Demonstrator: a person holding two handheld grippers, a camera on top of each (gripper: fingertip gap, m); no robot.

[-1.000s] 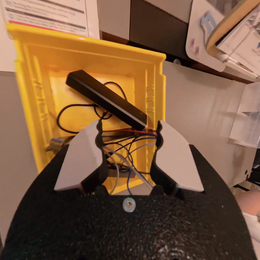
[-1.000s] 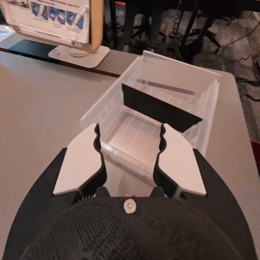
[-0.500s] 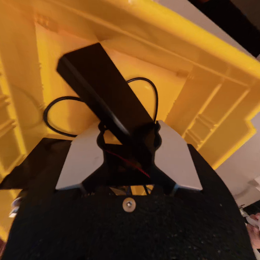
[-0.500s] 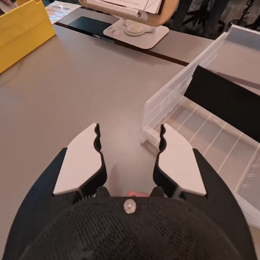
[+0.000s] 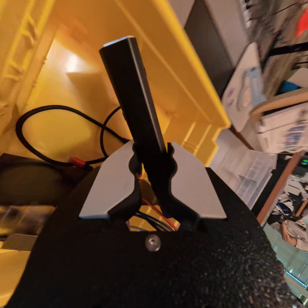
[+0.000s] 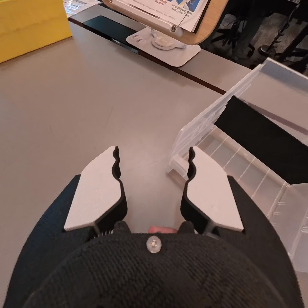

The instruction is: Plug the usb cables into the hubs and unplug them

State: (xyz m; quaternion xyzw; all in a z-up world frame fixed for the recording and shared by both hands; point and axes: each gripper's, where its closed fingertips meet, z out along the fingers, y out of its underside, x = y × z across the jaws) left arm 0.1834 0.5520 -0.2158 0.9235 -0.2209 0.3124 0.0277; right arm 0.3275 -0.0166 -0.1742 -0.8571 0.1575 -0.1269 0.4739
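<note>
The left tool (image 5: 152,148) is clamped on the near end of a long black hub (image 5: 133,93), which rises tilted above the floor of the yellow bin (image 5: 191,86); a looped black cable (image 5: 55,110) lies on the bin floor to the hub's left, and thin red and blue wires (image 5: 153,215) show beneath the tool. The right tool (image 6: 154,150) hangs wide apart and empty over the bare grey table (image 6: 75,103), just left of the clear plastic bin (image 6: 208,115) with a black divider (image 6: 266,146) standing in it; a document stand (image 6: 166,45) sits beyond on the table
</note>
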